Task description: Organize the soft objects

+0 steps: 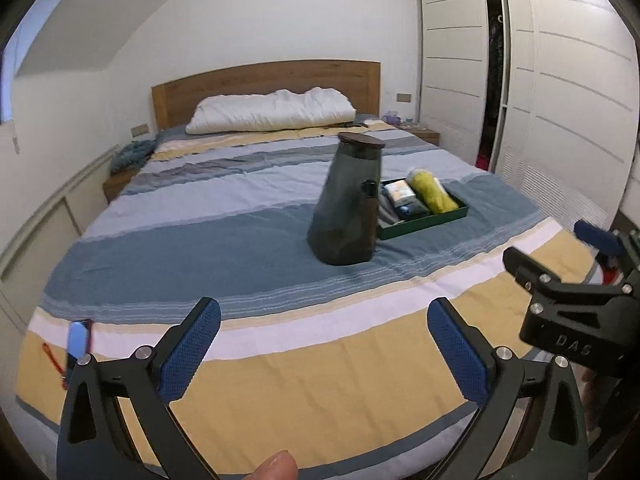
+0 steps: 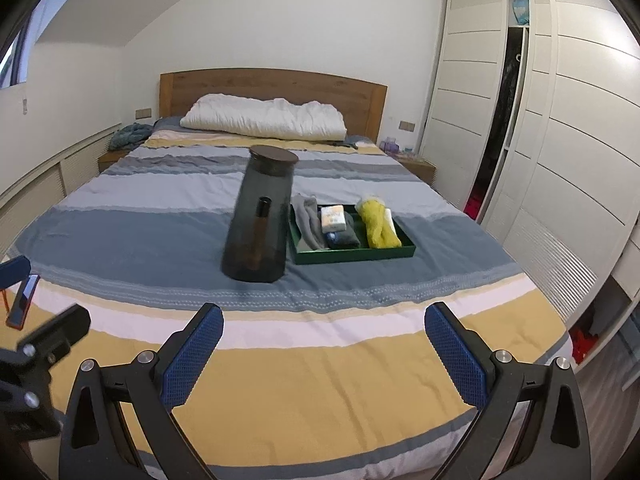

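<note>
- Left hand-held gripper (image 1: 324,354): jaws spread wide, nothing between the blue pads; it hovers over the yellow band at the foot of the striped bed cover (image 1: 224,216).
- Right hand-held gripper (image 2: 324,354): likewise agape and empty, at the same foot edge, just beside the left one.
- Dark green rectangular tray (image 2: 352,255): lies on the blue stripe mid-bed, well apart from both tools. It holds the soft items: a yellow rolled cloth (image 2: 376,226), grey folded socks (image 2: 308,220), a white tissue packet (image 2: 333,218) and a small blue-and-dark bundle (image 2: 340,238).
- Smoky grey lidded plastic pitcher (image 2: 258,220): stands upright just left of the tray, with a slim dark tube in front of it or inside; you cannot tell which.
- Handling note: you are likely at the approach. Bring the right tool in from the tray's open right side, so the pitcher is not knocked.
- Pinch each cloth at its middle and lift straight up, so it clears the tray wall.
</note>
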Demonstrator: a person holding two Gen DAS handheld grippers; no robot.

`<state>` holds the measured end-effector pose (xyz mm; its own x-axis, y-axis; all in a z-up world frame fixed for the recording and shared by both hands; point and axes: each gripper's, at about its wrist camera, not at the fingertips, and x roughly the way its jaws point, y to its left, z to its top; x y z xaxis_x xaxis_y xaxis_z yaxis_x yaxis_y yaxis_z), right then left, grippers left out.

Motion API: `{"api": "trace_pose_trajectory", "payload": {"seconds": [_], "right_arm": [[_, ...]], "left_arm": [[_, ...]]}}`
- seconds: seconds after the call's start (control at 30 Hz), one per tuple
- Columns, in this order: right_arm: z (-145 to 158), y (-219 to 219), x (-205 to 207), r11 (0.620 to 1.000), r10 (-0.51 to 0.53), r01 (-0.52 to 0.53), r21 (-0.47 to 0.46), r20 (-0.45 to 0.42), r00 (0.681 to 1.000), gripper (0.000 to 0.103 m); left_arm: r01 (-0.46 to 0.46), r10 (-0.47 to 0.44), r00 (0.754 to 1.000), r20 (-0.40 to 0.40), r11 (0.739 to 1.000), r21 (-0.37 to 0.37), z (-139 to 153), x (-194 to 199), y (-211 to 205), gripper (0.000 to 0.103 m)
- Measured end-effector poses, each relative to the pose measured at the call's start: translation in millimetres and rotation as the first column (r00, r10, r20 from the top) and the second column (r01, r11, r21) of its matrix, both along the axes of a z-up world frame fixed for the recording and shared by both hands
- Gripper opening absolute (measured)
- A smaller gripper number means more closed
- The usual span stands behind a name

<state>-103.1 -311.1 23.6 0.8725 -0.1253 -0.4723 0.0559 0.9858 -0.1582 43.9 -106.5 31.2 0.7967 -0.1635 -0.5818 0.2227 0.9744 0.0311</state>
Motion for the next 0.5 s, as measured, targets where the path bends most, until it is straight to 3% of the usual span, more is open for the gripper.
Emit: {"api": "trace_pose_trajectory", "payload": {"seconds": [0.2, 0.5], "right_arm": [[-4.0, 19.4, -5.3, 0.999, 0.016, -0.016, -0.028, 0.006, 1.000, 0.103], [-7.9, 15.2, 5.1, 0.999, 0.003, -0.003, -0.032, -0.003, 1.000, 0.103]], "left_arm": [[-0.014, 0.014, 1.000, 0.017, 1.000, -0.003, 0.4, -6.1, 10.2, 0.101], [-0.048, 0.046, 0.996, 0.078, 0.999, 0.022, -2.8, -16.2, 7.0, 0.101]]}}
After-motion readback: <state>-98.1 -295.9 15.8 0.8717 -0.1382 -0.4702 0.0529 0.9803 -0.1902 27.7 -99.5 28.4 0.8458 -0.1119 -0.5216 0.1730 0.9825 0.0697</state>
